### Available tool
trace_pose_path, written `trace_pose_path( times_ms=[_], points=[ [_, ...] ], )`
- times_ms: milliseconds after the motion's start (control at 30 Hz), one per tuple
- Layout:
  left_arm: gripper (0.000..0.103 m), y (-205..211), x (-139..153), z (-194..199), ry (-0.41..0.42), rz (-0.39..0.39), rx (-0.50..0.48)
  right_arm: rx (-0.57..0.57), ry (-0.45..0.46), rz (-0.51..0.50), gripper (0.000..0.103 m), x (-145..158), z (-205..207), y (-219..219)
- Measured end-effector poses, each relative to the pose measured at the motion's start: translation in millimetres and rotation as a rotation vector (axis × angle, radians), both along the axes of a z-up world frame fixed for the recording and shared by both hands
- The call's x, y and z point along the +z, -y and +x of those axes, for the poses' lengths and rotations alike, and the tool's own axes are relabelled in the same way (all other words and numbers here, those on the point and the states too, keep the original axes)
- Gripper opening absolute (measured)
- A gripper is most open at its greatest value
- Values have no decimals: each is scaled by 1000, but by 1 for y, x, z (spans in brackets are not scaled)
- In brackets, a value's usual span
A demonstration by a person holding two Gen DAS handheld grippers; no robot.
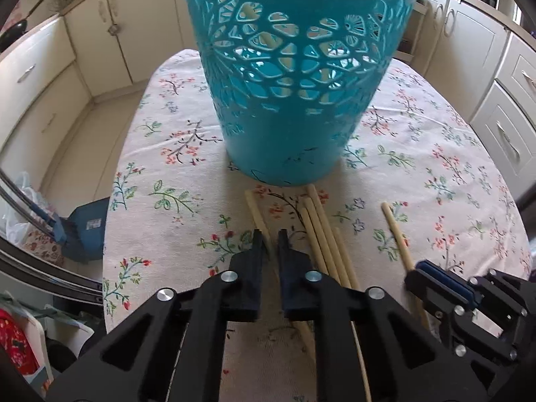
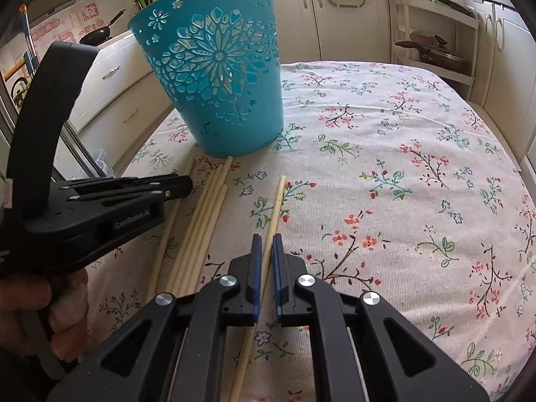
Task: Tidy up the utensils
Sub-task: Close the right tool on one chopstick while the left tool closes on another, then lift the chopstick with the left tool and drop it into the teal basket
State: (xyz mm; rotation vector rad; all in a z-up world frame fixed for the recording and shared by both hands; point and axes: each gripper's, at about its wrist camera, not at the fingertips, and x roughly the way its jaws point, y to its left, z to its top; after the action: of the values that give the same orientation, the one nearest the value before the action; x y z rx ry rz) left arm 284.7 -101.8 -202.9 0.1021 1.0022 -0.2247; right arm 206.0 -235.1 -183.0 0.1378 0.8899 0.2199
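A teal cut-out basket stands upright on the floral tablecloth; it also shows in the right wrist view. Several pale wooden chopsticks lie in front of it. My left gripper has its jaws closed around the leftmost chopstick, low at the cloth. A bundle of chopsticks lies just right of it. My right gripper has its jaws closed around a single chopstick lying apart on the right. The left gripper shows in the right wrist view beside the bundle.
Cream kitchen cabinets surround the table. An open shelf with pans stands at the back right. A blue bag sits on the floor left of the table. The tablecloth's right part carries nothing.
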Motion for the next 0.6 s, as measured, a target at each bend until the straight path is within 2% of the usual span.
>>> trace_pose_path(
  times_ms=[200,400,600],
  points=[
    [5,-12,4,-7,-61,-43,-21,2,10,-4,7,0,1,-1],
    [4,-26,15,-27,-78,-92,-56,1,14,-1,7,-1,1,-2],
    [5,-39,65,-50,-43,-206,-113,-3,12,11,7,-2,0,-1]
  ],
)
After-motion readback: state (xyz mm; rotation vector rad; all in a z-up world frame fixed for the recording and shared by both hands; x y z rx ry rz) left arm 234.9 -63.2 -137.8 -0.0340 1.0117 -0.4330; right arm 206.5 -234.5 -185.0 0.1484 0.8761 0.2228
